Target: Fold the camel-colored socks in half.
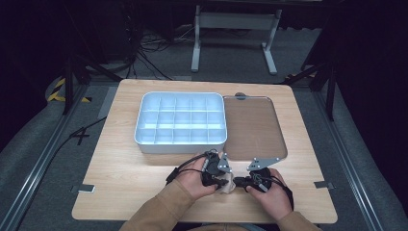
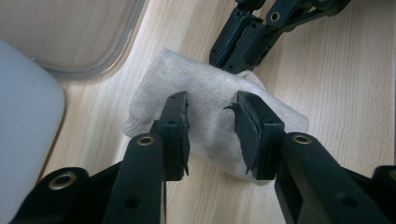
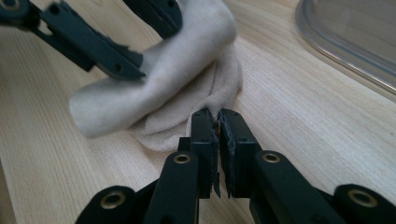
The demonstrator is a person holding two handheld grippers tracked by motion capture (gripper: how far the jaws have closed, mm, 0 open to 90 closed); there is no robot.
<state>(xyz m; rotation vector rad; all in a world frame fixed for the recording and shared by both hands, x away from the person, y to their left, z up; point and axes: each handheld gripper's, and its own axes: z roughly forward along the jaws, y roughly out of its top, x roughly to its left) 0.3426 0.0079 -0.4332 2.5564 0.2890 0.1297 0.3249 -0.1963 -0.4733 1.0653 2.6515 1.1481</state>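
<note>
**Two grippers on a sock at the near edge**

The sock [image 2: 210,116] lies folded on the table [image 1: 120,173], near the person, just in front of the tray [image 1: 180,120] and the clear lid [image 1: 252,127]. The left gripper [image 2: 211,128] stands partly open over the sock, with the cloth between its jaws but not pressed by the pads. The right gripper [image 3: 218,135] is almost closed and pinches the edge of the sock at its tips.

sock [image 2: 210,107]: beige | claws: black | divided box [image 1: 181,120]: white | lid [image 1: 252,126]: clear | table [image 1: 120,163]: light wood
</note>
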